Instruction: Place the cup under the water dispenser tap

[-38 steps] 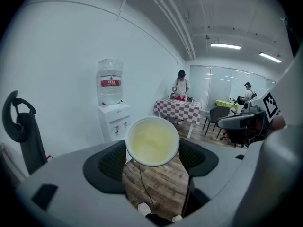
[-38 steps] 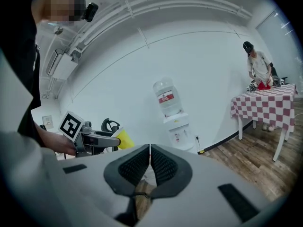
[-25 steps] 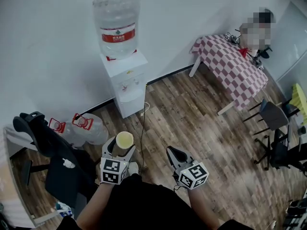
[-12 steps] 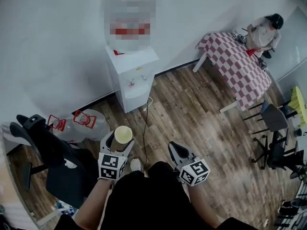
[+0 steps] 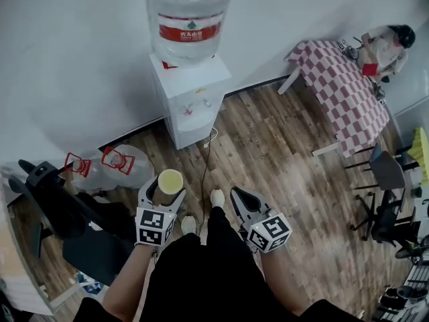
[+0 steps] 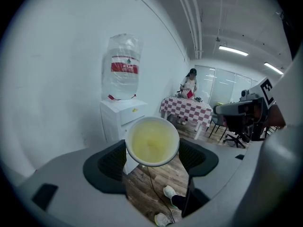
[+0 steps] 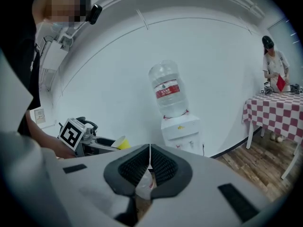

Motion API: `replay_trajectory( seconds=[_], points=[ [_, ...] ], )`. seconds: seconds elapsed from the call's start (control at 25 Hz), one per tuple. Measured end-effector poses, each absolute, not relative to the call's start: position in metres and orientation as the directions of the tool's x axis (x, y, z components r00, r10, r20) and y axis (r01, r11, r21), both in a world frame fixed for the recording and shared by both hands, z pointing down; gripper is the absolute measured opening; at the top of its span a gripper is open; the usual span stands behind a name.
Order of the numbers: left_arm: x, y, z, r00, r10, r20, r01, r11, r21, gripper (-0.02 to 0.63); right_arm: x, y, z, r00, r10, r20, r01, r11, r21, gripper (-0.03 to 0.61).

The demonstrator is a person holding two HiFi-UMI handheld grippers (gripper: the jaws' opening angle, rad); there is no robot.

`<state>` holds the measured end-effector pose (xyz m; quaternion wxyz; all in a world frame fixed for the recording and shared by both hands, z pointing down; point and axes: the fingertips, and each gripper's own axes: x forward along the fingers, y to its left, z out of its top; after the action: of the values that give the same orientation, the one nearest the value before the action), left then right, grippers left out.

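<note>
Between jaws of the left tongs (image 6: 152, 150) — upright, gripped — sits the cup (image 6: 151, 141).

The cup (image 5: 170, 182) looks like matt paper, pale yellow inside. The water dispenser (image 5: 191, 104) has a smooth white plastic casing under a clear, glossy plastic bottle (image 5: 190, 5). The floor (image 5: 268, 146) is wood plank with a slight sheen, and the tablecloth (image 5: 338, 89) is checked cloth.

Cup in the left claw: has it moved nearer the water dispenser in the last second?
Yes. The cup, shut in the left claw, has been carried forward: the water dispenser now looms larger ahead.
</note>
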<state>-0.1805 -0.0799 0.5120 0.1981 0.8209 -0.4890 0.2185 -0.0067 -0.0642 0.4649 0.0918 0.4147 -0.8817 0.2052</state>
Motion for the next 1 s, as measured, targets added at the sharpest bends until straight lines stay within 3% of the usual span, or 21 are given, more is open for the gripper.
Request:
replay_trajectory(
  seconds=[0.32, 1.0],
  points=[
    [-0.157, -0.16, 0.552, 0.388, -0.71, 0.587, -0.9, -0.428, 0.077, 0.356, -0.004, -0.145, 0.495, -0.658, -0.646, 0.387, -0.735, 0.664, -0.141, 0.023],
    [-0.134, -0.318, 0.738, 0.27, -0.644, 0.716, -0.929, -0.369, 0.018, 0.356, -0.008, -0.311, 0.642, -0.697, -0.607, 0.382, -0.699, 0.694, -0.173, 0.023]
  ],
)
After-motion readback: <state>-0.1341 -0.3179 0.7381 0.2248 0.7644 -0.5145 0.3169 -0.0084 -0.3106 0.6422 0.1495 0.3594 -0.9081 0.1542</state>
